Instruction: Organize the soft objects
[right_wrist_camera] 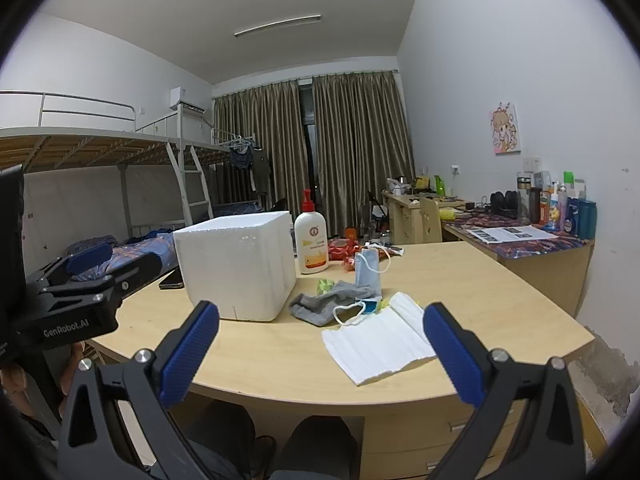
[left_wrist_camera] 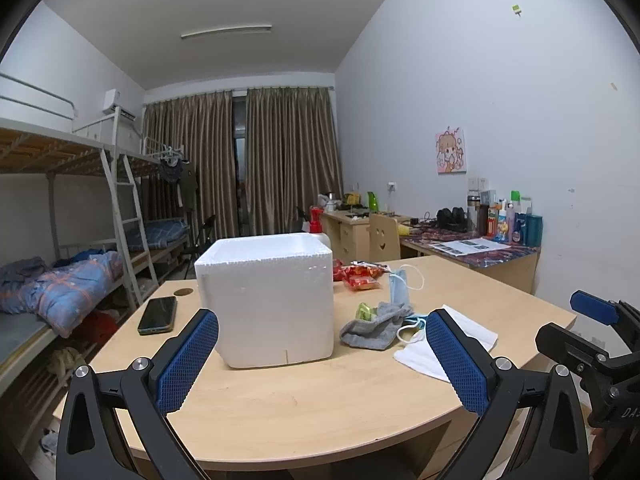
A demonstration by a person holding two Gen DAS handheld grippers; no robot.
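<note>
You hold both tools just off the near edge of the wooden table. Your left gripper stands spread wide with nothing between its blue pads, and your right gripper is just as wide and empty. The white foam box sits ahead of your left tool, its top open. To its right lies the soft pile: a grey sock crumpled flat, a blue face mask propped upright just behind it, and a white folded cloth nearest you. Something small and green, perhaps a wrapper, lies beside the sock. A black phone rests left of the box.
</note>
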